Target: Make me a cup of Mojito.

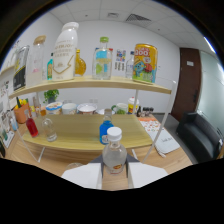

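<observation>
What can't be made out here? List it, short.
- Hand-held gripper: a dark band covers the fingers' lower part, gripper view.
- Bottle between the fingers: base hidden by them; contents unreadable.
- Blue cup: partly behind the bottle.
- Top shelf labels: too small to read.
- Bowls at the back: contents hidden by their rims.

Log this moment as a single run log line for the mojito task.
phase: bottle in grip | gripper: shut on clear white-capped bottle | bottle: upright, in front of two-tier shelf | blue can: behind bottle on lower tier
</observation>
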Motion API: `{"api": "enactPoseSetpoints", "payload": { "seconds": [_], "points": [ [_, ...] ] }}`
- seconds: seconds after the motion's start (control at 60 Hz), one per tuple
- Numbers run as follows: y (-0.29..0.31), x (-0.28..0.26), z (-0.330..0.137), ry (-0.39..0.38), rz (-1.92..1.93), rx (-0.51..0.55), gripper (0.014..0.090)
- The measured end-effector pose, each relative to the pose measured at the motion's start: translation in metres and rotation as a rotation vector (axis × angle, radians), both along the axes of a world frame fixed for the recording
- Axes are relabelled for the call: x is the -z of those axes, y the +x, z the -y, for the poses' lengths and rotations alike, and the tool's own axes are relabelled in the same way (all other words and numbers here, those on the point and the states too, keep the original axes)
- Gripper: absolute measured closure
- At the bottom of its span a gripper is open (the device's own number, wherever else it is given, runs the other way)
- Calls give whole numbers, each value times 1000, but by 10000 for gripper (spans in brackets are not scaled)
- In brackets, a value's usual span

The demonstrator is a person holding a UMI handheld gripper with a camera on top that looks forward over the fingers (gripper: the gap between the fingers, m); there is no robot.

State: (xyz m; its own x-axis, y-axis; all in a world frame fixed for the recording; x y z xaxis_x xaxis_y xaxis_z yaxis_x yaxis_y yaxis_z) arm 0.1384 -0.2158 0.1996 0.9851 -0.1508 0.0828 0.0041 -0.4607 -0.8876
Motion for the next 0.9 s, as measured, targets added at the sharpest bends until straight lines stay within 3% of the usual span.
{"api": "enactPoseSetpoints", "payload": {
  "seconds": [0.233, 0.35, 0.7, 0.9],
  "points": [
    [17, 46, 7, -87, 95, -31, 713],
    [23, 53, 5, -115, 314, -103, 714],
    [20, 23, -12, -138, 1138, -363, 714],
    [10, 3, -22, -146, 1501, -454, 714]
  ]
}}
